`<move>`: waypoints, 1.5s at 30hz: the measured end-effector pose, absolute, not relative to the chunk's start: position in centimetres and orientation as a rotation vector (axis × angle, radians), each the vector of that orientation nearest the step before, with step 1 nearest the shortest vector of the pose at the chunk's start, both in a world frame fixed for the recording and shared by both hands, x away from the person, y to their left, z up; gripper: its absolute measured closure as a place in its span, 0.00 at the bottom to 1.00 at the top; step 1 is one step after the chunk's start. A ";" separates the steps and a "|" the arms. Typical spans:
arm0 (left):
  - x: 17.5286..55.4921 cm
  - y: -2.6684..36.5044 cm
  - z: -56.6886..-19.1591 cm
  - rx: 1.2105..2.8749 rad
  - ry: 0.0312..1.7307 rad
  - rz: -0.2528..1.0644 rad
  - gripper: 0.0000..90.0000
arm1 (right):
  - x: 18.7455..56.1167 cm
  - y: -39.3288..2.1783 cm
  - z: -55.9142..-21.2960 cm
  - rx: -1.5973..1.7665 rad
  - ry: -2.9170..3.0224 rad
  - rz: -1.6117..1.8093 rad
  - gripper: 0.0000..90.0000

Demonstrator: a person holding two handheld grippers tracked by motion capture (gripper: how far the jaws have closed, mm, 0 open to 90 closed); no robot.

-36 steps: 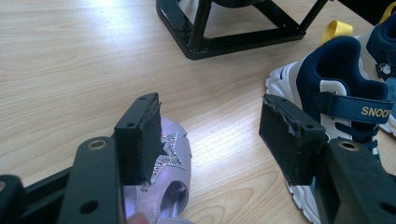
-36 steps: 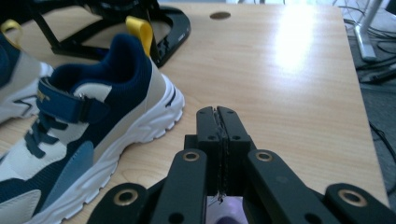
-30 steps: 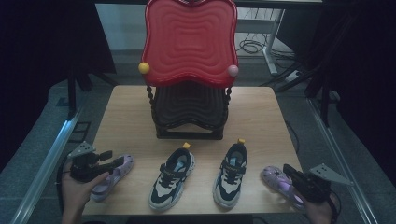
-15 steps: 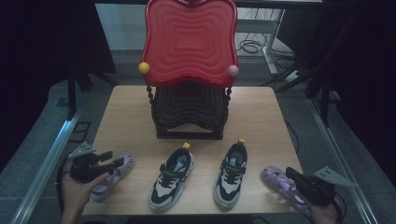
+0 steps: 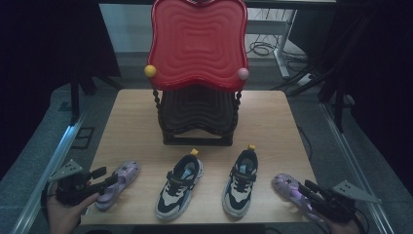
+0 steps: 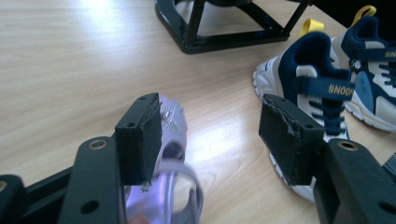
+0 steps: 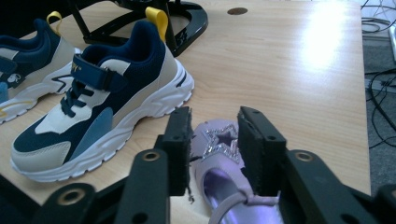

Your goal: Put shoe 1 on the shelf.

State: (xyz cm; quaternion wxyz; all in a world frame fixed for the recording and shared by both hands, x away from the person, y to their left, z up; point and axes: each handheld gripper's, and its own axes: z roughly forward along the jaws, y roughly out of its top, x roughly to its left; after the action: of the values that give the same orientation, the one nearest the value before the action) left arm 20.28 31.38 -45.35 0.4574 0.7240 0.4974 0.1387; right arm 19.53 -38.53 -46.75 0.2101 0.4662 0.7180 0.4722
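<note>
Two small purple shoes lie at the table's near corners. The left purple shoe [image 5: 121, 176] [image 6: 173, 122] lies just inside the left pad of my left gripper [image 5: 109, 176] [image 6: 210, 116], which stands wide open and presses on nothing. The right purple shoe [image 5: 286, 187] [image 7: 219, 140], with a glittery star on its toe, sits between the pads of my right gripper [image 5: 311, 188] [image 7: 214, 115]. Those jaws have just been opening, and a thin gap shows beside the shoe.
A pair of navy and white sneakers [image 5: 180, 185] [image 5: 241, 179] [image 7: 107, 93] [image 6: 317, 93] stands between the purple shoes. Behind them is a black shoe rack [image 5: 197, 114] with a red wavy top [image 5: 197, 44]. Bare wooden table [image 5: 272, 117] lies on either side of the rack.
My left gripper has drawn back toward the near left corner, off the purple shoe. The right gripper's jaws have spread apart around the other purple shoe.
</note>
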 end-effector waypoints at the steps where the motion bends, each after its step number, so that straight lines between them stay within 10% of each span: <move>1: 19.9 31.6 -45.5 1.787 1.227 0.341 0.44 | 19.4 -38.5 -46.8 1.298 1.998 1.314 0.70; 45: 20.4 30.2 -50.4 2.057 1.262 0.256 0.89 | 18.6 -39.5 -46.8 1.361 2.066 1.284 0.66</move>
State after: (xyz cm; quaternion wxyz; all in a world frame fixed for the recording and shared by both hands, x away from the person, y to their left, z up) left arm 20.36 30.23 -50.35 0.3496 0.7941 0.4873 0.0990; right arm 18.65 -39.45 -46.83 0.1761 0.4807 0.7296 0.4534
